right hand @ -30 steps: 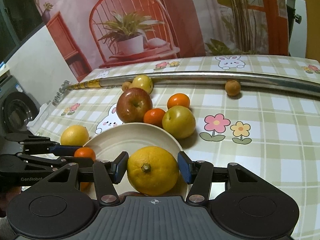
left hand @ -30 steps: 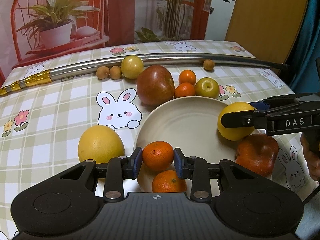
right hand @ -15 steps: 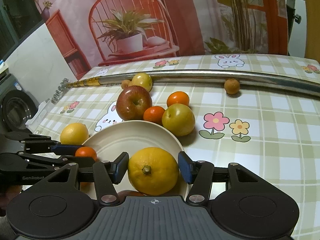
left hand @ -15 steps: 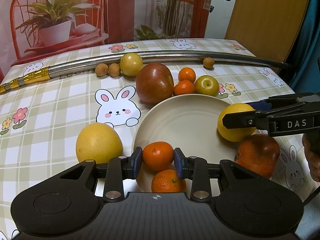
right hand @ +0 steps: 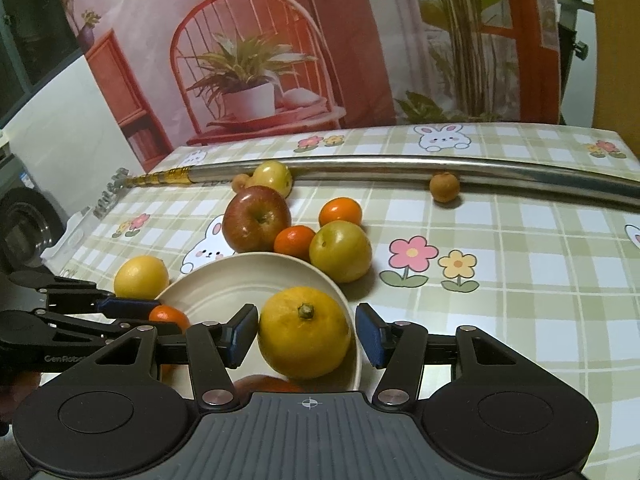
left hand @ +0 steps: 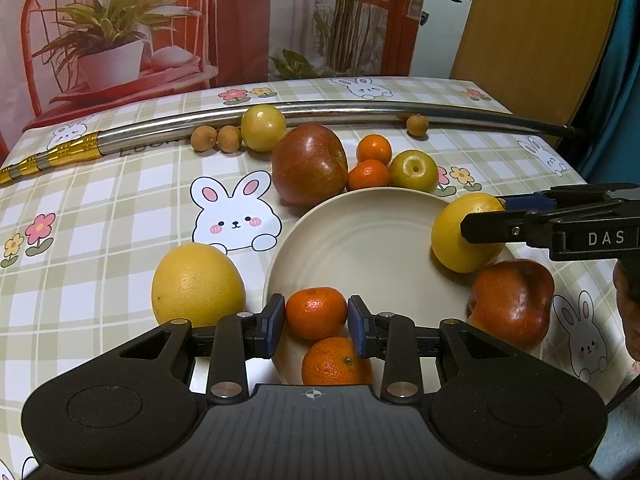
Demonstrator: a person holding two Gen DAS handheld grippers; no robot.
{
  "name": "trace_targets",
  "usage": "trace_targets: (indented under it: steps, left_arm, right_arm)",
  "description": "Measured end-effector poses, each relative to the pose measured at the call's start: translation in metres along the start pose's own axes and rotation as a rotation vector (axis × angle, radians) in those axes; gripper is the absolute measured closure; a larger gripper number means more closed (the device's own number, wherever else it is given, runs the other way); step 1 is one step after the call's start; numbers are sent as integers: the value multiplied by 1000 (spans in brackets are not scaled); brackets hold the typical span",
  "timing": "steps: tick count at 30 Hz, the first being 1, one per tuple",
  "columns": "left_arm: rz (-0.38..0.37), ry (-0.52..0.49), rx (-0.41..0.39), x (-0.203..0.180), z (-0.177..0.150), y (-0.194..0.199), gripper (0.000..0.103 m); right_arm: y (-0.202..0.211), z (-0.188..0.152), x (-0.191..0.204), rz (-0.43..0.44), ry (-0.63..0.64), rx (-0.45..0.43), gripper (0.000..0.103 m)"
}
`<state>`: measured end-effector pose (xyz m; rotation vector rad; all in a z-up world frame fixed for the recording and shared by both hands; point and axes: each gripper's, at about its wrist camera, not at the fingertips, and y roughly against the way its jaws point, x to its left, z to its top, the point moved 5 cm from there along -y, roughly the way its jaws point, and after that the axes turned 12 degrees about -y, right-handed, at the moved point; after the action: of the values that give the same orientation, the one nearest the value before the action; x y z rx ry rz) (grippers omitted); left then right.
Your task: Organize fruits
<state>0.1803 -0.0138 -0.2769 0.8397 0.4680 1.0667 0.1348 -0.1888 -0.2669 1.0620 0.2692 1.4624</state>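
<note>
A cream plate (left hand: 372, 240) sits among loose fruit on the checked tablecloth. My left gripper (left hand: 316, 322) is shut on a small mandarin (left hand: 316, 310) just above the plate's near rim, with a second mandarin (left hand: 336, 362) lying on the plate under it. A yellow orange (right hand: 304, 340) rests at the plate's right rim (right hand: 240, 280) between the pads of my right gripper (right hand: 306, 332), which stands open with a thin gap on each side. Seen from the left wrist view, the right gripper (left hand: 480, 216) reaches in from the right beside that orange (left hand: 452, 248).
Around the plate lie a large yellow citrus (left hand: 198, 284), a red apple (left hand: 310, 164), another red apple (left hand: 512, 304), two small mandarins (left hand: 368, 174), a green-yellow plum (left hand: 414, 170) and brown longans (left hand: 204, 138). A long metal pole (left hand: 360, 108) crosses the table's back.
The right gripper's pads have come off the yellow orange and the gripper has drawn back slightly, leaving the orange on the plate. The left gripper still holds its mandarin in about the same place.
</note>
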Motion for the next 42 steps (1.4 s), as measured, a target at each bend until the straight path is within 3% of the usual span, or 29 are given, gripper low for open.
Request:
trace_targets:
  steps: [30,42]
  left_arm:
    - [-3,41,-38,5,-1,15,67]
    - [8,99,-104,21,8,37,67]
  right_arm:
    - [14,1,-3,-32,-1,-37,49]
    - [26,11,-7,-51,-8,-87,49]
